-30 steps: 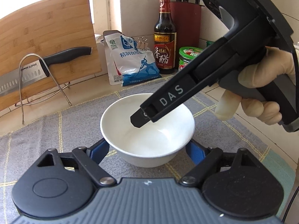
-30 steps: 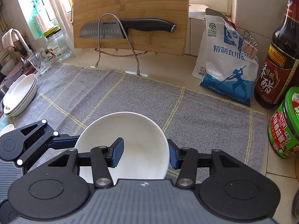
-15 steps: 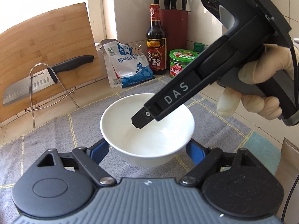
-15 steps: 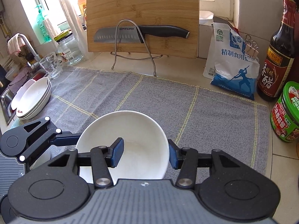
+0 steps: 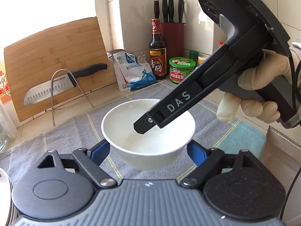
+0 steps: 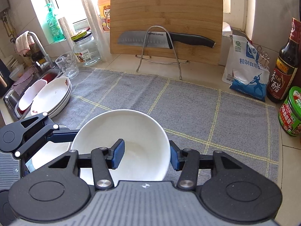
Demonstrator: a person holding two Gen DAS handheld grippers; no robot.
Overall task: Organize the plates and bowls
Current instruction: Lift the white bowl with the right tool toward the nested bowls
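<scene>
A white bowl (image 5: 143, 141) hangs above the grey checked cloth (image 6: 197, 109), held from two sides. My left gripper (image 5: 147, 151) spans its width, a blue pad (image 5: 99, 150) against each outer wall. My right gripper (image 6: 145, 155) pinches the bowl (image 6: 131, 128) at its right wall, one pad inside and one outside. In the left wrist view its black finger (image 5: 169, 109) reaches down into the bowl, with a gloved hand (image 5: 263, 86) on the handle. A stack of white plates (image 6: 50, 98) lies at the cloth's left end. Another white dish (image 6: 50, 156) shows beneath the left gripper's arm (image 6: 28, 131).
Against the back wall stand a bamboo cutting board (image 6: 165, 18), a knife on a wire rack (image 6: 161, 39), a salt bag (image 6: 246, 71), a vinegar bottle (image 6: 284, 71) and a green-lidded jar (image 6: 291, 113). A glass (image 6: 66, 65), a jar (image 6: 86, 49) and the sink (image 6: 22, 94) are at the left.
Both grippers have carried the bowl up and back from the wall, toward the sink end. The plate stack has come further into the right wrist view. Both grips are unchanged.
</scene>
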